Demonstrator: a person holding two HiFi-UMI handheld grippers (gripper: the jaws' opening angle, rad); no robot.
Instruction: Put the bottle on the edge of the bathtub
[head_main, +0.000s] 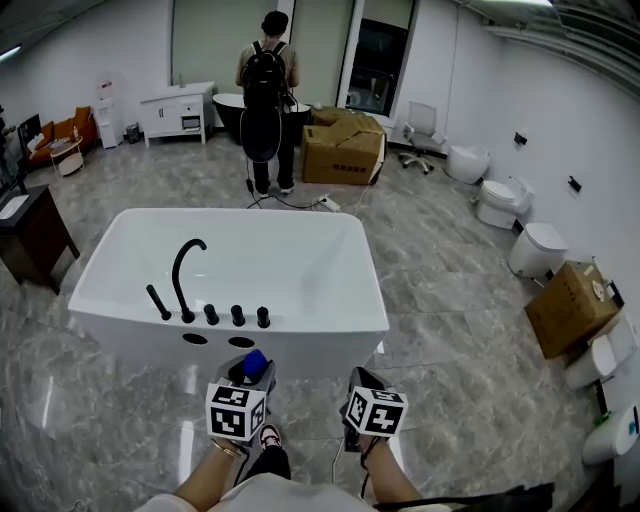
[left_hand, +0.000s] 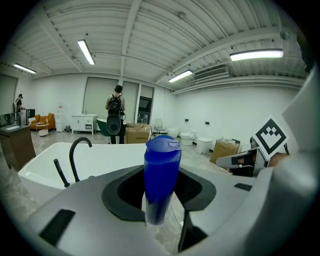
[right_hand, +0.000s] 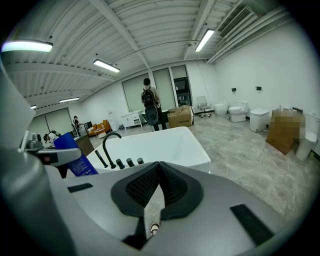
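Holding the blue bottle (left_hand: 161, 180) upright, the left gripper (head_main: 250, 376) hovers just before the white bathtub (head_main: 335, 322), near its black taps (head_main: 237, 315); the right gripper (right_hand: 158, 175) has its jaws together, apparently with nothing between them.

We see a bright, even room under ceiling strip lights (left_hand: 256, 54), strongest at two o'clock in the left gripper view. The glossy floor (head_main: 460, 330) glares softly; fisheye bends edges, corners black.
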